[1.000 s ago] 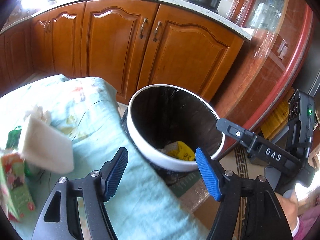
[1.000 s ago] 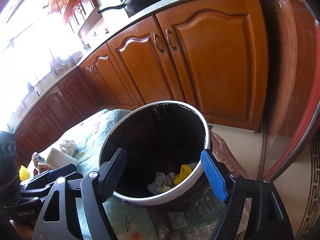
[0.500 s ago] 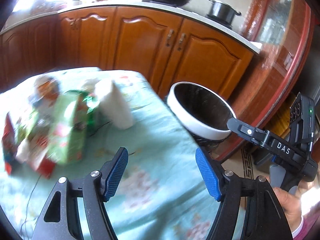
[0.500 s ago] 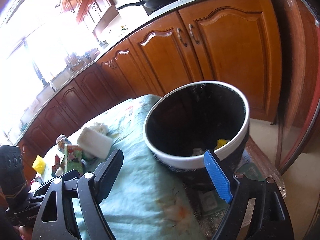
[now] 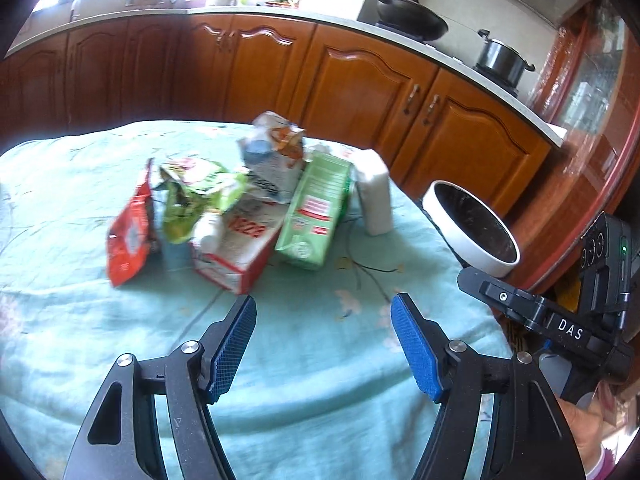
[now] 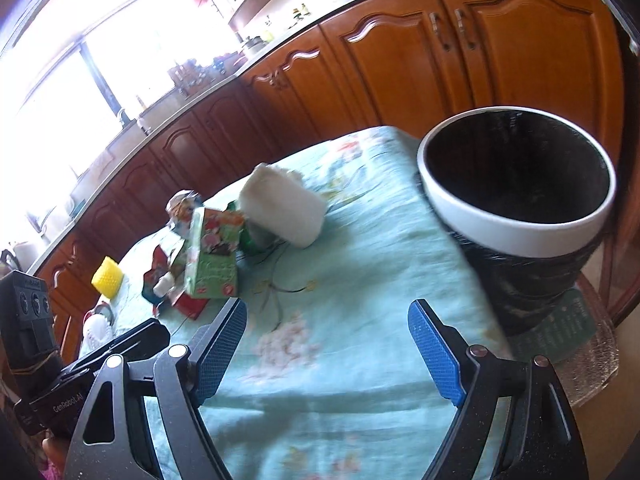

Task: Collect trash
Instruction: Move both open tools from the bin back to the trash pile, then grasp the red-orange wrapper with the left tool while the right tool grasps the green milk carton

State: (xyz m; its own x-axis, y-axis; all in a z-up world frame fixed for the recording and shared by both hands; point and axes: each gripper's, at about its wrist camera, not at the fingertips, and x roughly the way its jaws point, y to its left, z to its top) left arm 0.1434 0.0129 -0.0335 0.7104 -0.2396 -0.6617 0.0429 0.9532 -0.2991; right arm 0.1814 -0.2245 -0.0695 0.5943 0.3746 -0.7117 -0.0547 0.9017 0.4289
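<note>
Both views have swung away from the bin (image 5: 472, 224) since a second ago, when the two cameras looked down into its mouth; now the heap of trash sits ahead of the left tongs (image 5: 324, 344). These tongs hang released over the pale green cloth of the table (image 5: 300, 360), blue pads spread wide, nothing between them. The right tongs (image 6: 328, 348) are likewise spread and empty above the same cloth.

On the table the trash lies in a loose cluster: a red pouch (image 5: 128, 236) at the left edge, a crumpled green wrapper (image 5: 192, 200) beside it, a red-and-white carton (image 5: 236, 248) on its side in front, a torn blue-and-white bag (image 5: 272, 160) behind, and a green carton (image 5: 316, 212) leaning against the pile. A white block (image 5: 374, 196) stands just right of the green carton. A yellow object (image 6: 106, 278) lies apart, further along the table in the right view.

The white-rimmed, black-lined bin stands off the table's right edge, near the wooden cabinets (image 5: 360, 80).
</note>
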